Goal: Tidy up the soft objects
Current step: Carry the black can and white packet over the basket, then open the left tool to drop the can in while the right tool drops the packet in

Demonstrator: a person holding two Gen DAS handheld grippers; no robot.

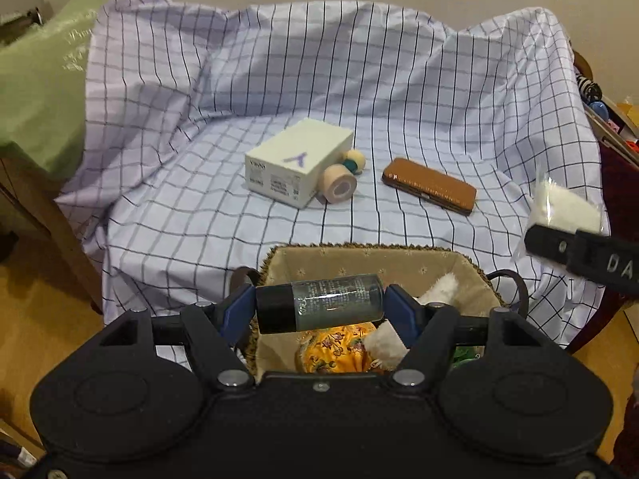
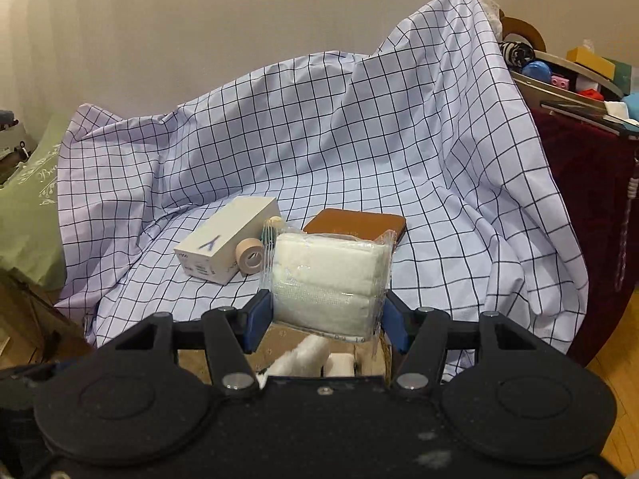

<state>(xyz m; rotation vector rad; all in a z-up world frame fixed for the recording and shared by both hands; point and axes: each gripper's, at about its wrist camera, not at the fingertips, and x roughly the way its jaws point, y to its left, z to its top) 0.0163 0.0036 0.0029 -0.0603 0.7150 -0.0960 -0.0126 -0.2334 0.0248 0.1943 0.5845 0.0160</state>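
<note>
The left gripper (image 1: 319, 311) clamps a dark bottle (image 1: 319, 308) crosswise, tilted downward above the basket (image 1: 471, 267). The right gripper (image 2: 325, 319), likewise angled down, pinches a white gauze pack (image 2: 329, 279) over the checked cloth (image 2: 439, 199).

White box (image 1: 297, 167), tape roll (image 1: 339, 183), brown case (image 1: 430, 185).

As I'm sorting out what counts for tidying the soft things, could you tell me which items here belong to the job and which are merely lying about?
Part of the job:
- gauze pack, in right gripper
- basket, holding white plush and yellow cloth

Lying about:
- white box
- tape roll
- brown case
- bottle, clamped in left gripper
</note>
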